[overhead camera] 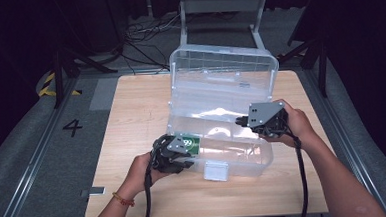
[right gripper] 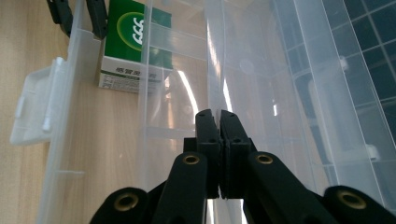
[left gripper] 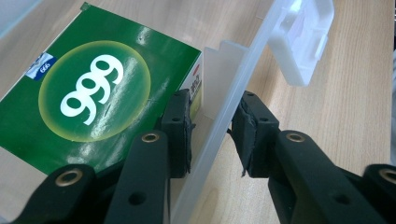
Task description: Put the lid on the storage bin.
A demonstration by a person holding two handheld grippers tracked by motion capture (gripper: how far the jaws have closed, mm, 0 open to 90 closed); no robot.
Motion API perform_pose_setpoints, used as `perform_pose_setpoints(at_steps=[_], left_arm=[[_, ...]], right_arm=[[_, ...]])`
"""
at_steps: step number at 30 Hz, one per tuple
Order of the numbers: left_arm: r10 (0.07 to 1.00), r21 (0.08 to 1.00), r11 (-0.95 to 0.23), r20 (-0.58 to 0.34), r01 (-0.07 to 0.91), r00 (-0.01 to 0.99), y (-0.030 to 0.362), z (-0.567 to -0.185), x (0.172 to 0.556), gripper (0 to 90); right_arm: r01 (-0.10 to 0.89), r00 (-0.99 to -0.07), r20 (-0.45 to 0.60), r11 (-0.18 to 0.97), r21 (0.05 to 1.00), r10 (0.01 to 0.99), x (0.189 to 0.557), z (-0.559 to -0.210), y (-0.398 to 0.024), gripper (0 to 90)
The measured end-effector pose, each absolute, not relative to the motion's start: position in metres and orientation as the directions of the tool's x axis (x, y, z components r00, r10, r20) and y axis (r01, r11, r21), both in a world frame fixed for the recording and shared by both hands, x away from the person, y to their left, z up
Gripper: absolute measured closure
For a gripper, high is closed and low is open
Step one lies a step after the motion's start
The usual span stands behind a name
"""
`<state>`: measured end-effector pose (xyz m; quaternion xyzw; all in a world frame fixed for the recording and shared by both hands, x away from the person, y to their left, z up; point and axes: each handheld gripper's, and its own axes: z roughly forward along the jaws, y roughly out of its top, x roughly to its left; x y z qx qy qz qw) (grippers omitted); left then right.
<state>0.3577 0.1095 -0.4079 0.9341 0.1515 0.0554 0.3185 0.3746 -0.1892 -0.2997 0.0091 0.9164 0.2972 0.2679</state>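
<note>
A clear plastic box (overhead camera: pixel 269 157) stands open on the wooden table, its lid (overhead camera: pixel 224 72) upright at the back. A green carton marked 999 (overhead camera: pixel 194 143) (left gripper: pixel 93 93) (right gripper: pixel 133 32) lies inside at the front left corner. My left gripper (overhead camera: pixel 188 163) (left gripper: pixel 215 105) is open and straddles the box's front wall (left gripper: pixel 233 79), one jaw inside beside the carton, the other outside. The right gripper view also catches my left gripper (right gripper: pixel 77 16) at the far end. My right gripper (overhead camera: pixel 239 120) (right gripper: pixel 219 114) is shut over the box's right end, with nothing visible between its pads.
The box's white latch (overhead camera: pixel 216 170) (left gripper: pixel 303 37) (right gripper: pixel 35 109) hangs down at the front middle. A small flat object (overhead camera: pixel 92 192) lies at the table's front left edge. A metal frame (overhead camera: pixel 220 7) and cables stand beyond the far edge.
</note>
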Motion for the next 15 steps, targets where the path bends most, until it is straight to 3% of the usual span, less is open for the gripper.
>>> perform_pose_setpoints(at_steps=[15], left_arm=[[0.329,0.615,-0.752,0.039,0.237,0.943,0.107,-0.408,0.354,63.6]], right_arm=[[-0.168,-0.851,-0.495,0.800,0.576,0.178,0.355,-0.313,-0.192,88.1]])
